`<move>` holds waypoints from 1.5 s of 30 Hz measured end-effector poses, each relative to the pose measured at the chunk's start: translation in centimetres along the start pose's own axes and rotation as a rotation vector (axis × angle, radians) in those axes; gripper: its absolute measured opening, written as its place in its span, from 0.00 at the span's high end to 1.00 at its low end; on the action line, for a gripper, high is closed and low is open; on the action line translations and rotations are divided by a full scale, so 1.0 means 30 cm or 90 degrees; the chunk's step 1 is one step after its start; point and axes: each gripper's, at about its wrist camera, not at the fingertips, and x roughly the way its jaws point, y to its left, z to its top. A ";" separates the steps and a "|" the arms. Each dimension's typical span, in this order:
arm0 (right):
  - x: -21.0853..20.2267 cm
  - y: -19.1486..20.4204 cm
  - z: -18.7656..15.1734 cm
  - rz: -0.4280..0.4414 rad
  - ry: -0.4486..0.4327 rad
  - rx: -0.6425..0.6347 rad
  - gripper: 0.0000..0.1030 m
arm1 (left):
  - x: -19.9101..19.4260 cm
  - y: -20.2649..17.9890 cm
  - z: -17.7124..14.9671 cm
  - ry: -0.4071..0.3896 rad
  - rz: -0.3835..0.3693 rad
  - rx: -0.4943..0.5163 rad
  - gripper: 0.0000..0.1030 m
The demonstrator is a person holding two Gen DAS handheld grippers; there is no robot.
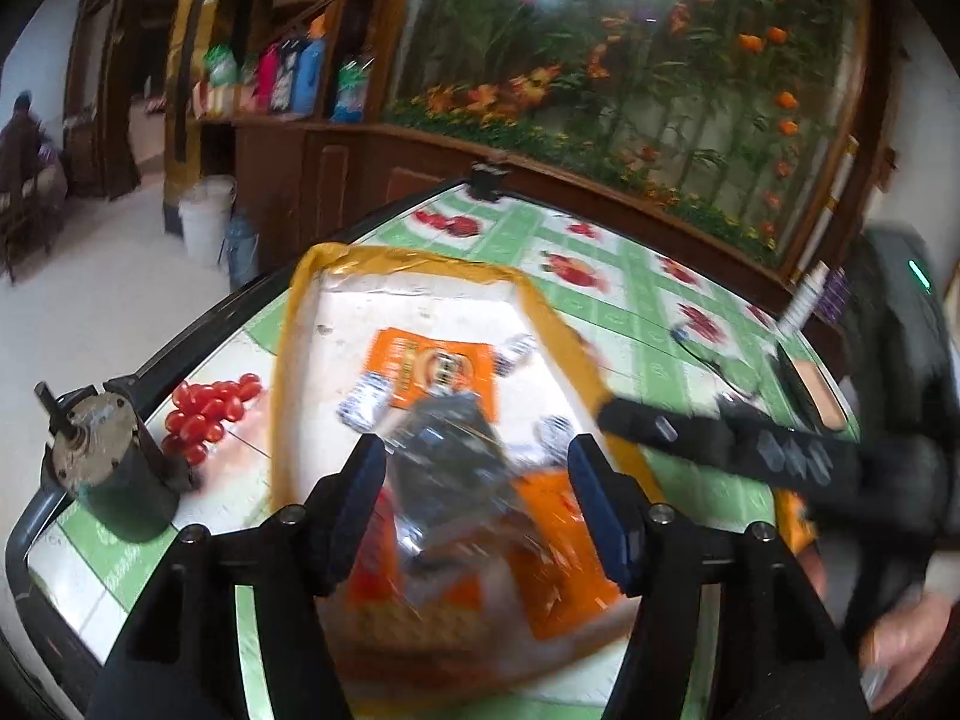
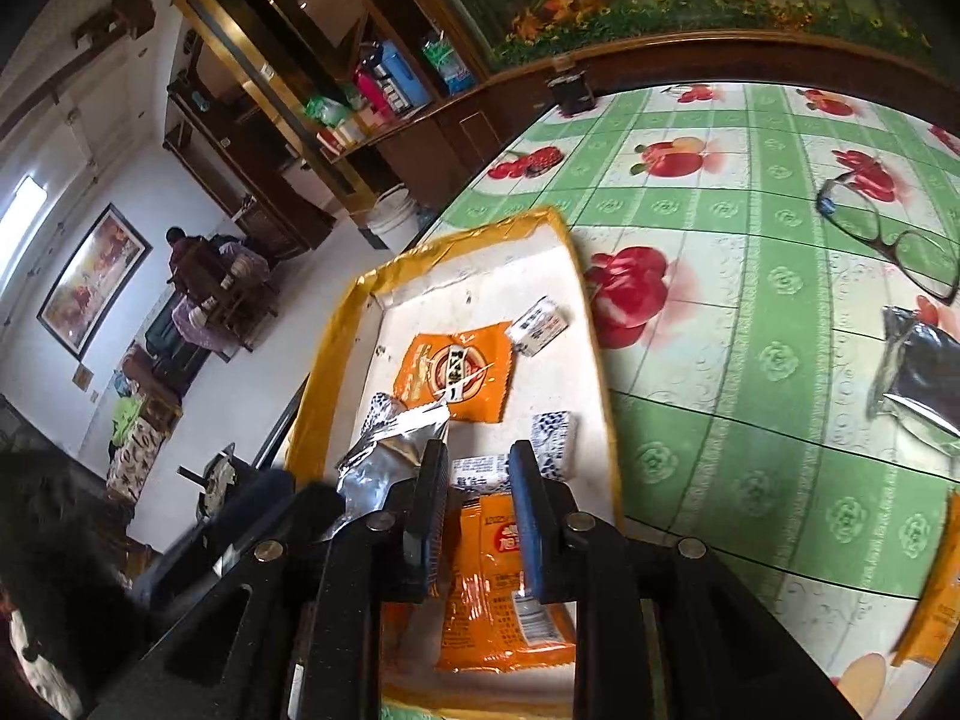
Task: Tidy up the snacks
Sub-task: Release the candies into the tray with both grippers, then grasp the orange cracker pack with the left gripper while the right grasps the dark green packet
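- Foil pouch at the left of the tray: silver, crinkled, looks light and slippery. Lies touching the outside of the right gripper's left finger, not between the fingers. Best hold is probably the flat crimped seam at its end; the belly would likely squash or slide.
- Left gripper: fingers wide apart over the tray, the dark pouch lying between them. View is blurred; cannot tell whether either pad touches it. Nothing clamped, as far as I can see.
- Orange sachet, mid-tray, flat and thin. Soft film, little to pinch, so go for an edge or corner.
- Right gripper fingers: narrow gap, holding nothing. They hover just above a second orange packet in the near end of the tray.
- Small white-and-blue wrapped sweets: light, firmer, easy to pinch across the short side, easy to flick away.
- Second foil pouch well right on the green worktop, outside the tray, near the glasses. Probably next to be collected.
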 end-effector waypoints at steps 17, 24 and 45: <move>-0.338 -0.337 -0.077 -0.066 -0.066 0.064 0.72 | -0.119 -0.404 -0.257 -0.086 -0.020 0.285 0.26; -0.508 -0.611 -0.134 -0.149 -0.098 0.160 0.72 | -0.078 -0.372 -0.241 -0.040 -0.032 0.249 0.26; -0.527 -0.686 -0.190 -0.212 -0.069 0.153 0.68 | -0.087 -0.356 -0.247 -0.037 -0.044 0.227 0.26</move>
